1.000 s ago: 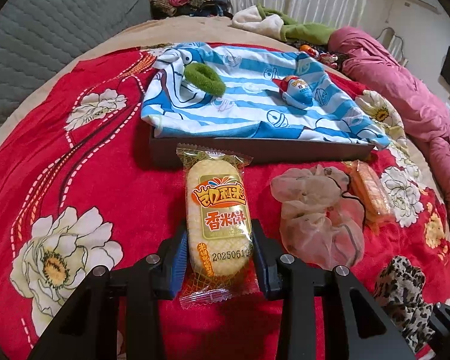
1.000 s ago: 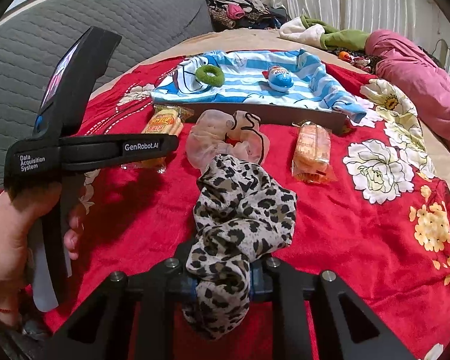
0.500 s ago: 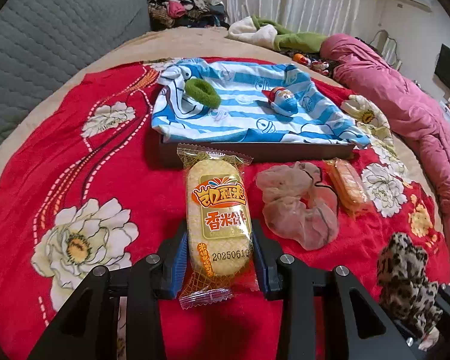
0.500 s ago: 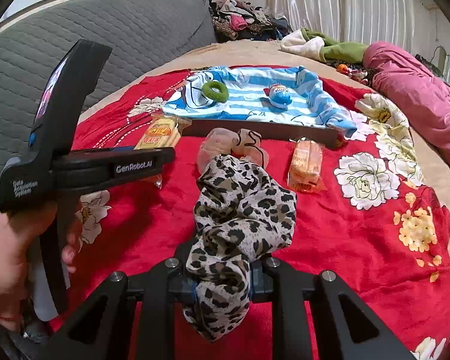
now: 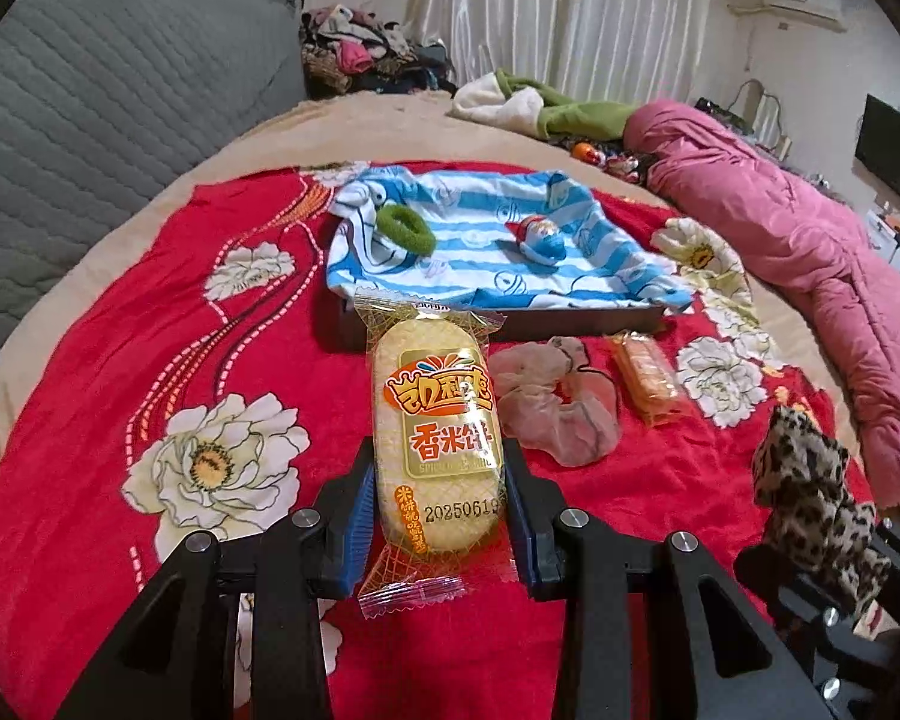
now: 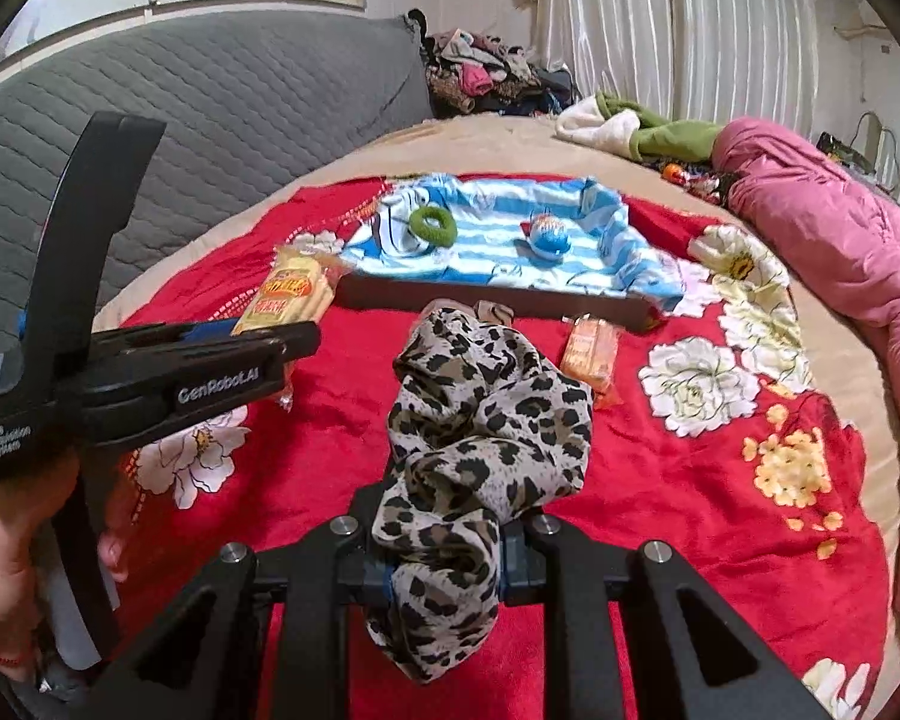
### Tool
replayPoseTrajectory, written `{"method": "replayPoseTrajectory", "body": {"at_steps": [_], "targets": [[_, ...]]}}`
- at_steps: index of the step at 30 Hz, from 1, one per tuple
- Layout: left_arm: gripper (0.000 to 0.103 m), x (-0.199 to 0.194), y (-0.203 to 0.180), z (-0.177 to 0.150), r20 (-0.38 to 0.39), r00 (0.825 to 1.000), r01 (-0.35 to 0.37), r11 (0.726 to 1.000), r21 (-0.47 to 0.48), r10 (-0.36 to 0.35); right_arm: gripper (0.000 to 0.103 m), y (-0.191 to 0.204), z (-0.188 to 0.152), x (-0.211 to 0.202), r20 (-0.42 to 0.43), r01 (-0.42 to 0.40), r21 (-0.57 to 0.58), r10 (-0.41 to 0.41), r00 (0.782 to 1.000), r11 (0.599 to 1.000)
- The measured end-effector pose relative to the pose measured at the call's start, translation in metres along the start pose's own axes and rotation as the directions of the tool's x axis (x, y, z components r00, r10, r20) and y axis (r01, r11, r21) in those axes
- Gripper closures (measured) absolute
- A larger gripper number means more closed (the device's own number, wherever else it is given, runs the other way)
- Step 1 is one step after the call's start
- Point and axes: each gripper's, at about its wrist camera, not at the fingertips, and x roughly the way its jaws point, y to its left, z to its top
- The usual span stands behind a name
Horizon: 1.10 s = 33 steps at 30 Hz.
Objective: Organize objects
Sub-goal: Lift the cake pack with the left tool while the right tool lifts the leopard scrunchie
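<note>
My left gripper (image 5: 438, 510) is shut on a yellow rice cracker packet (image 5: 438, 426), held above the red flowered blanket. My right gripper (image 6: 441, 564) is shut on a leopard-print scrunchie (image 6: 480, 420), also lifted off the blanket. A dark tray (image 5: 510, 321) lined with a blue striped cloth (image 5: 486, 252) lies ahead; on it rest a green hair tie (image 5: 405, 228) and a blue egg-shaped toy (image 5: 540, 234). A beige scrunchie (image 5: 552, 402) and an orange biscuit packet (image 5: 648, 378) lie in front of the tray. In the right wrist view the left gripper (image 6: 258, 348) with its packet (image 6: 288, 294) shows at left.
A grey quilted headboard (image 5: 90, 120) stands at the left. A pink duvet (image 5: 810, 252) runs along the right side. White and green clothes (image 5: 540, 108) and small toys (image 5: 600, 156) lie at the far end of the bed. A hand (image 6: 6, 570) holds the left gripper.
Both grippers have risen and drawn back from the tray with their loads still held. The tray and the items in front of it look farther away.
</note>
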Motion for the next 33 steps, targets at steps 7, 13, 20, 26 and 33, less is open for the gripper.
{"method": "replayPoseTrajectory", "body": {"at_steps": [7, 13, 20, 26, 33], "targets": [[0.064, -0.031, -0.007, 0.004, 0.053, 0.999, -0.001, 1.000, 0.015, 0.000, 0.081, 0.001, 0.009, -0.022, 0.052, 0.012, -0.011, -0.011, 0.999, 1.000], [0.064, -0.055, -0.013, 0.014, 0.102, 0.995, 0.004, 1.000, 0.024, -0.006, 0.081, 0.001, 0.018, -0.035, 0.087, 0.017, -0.019, -0.015, 0.996, 1.000], [0.064, -0.075, -0.019, 0.018, 0.141, 0.990, 0.017, 0.999, 0.029, -0.021, 0.081, 0.003, 0.027, -0.049, 0.121, 0.026, -0.038, -0.022, 0.992, 0.999], [0.064, -0.079, -0.024, 0.020, 0.153, 0.988, 0.021, 0.999, 0.037, -0.026, 0.081, 0.000, 0.034, -0.056, 0.141, 0.033, -0.052, -0.025, 0.990, 0.998], [0.064, -0.078, -0.029, 0.035, 0.169, 0.985, 0.019, 0.998, 0.057, -0.028, 0.081, -0.005, 0.049, -0.055, 0.161, 0.035, -0.062, -0.024, 0.987, 0.998]]}}
